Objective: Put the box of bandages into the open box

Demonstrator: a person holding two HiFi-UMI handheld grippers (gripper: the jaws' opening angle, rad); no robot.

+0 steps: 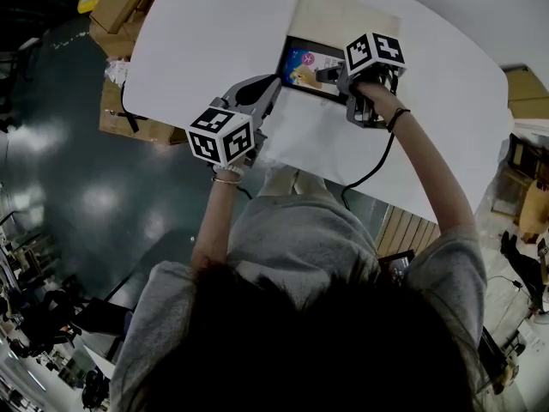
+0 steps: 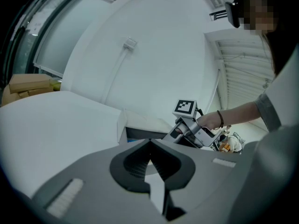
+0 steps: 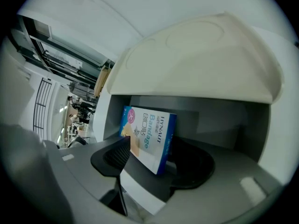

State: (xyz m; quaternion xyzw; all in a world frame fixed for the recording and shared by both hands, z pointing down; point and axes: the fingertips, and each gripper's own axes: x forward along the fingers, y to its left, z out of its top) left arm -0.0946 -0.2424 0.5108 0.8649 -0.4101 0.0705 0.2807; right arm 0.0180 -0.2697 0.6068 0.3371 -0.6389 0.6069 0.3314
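The blue bandage box [image 1: 304, 67] stands inside the open box [image 1: 287, 48], whose pale lid [image 1: 343, 15] is folded back on the white table [image 1: 206, 33]. In the right gripper view the bandage box [image 3: 149, 133] stands upright between the jaws of my right gripper [image 3: 156, 154], leaning against the left jaw with a gap at the right one. The open box's grey inner wall [image 3: 215, 118] is behind it, with the lid [image 3: 196, 64] above. My left gripper [image 1: 271, 90] sits at the box's near left corner, empty with its tips together [image 2: 150, 143].
Brown cartons [image 1: 120, 11] are stacked on the dark floor beyond the table's left edge. A black cable [image 1: 377, 166] runs from the right gripper over the table's near edge. The left gripper view shows the right gripper's marker cube [image 2: 184, 107] and a hand.
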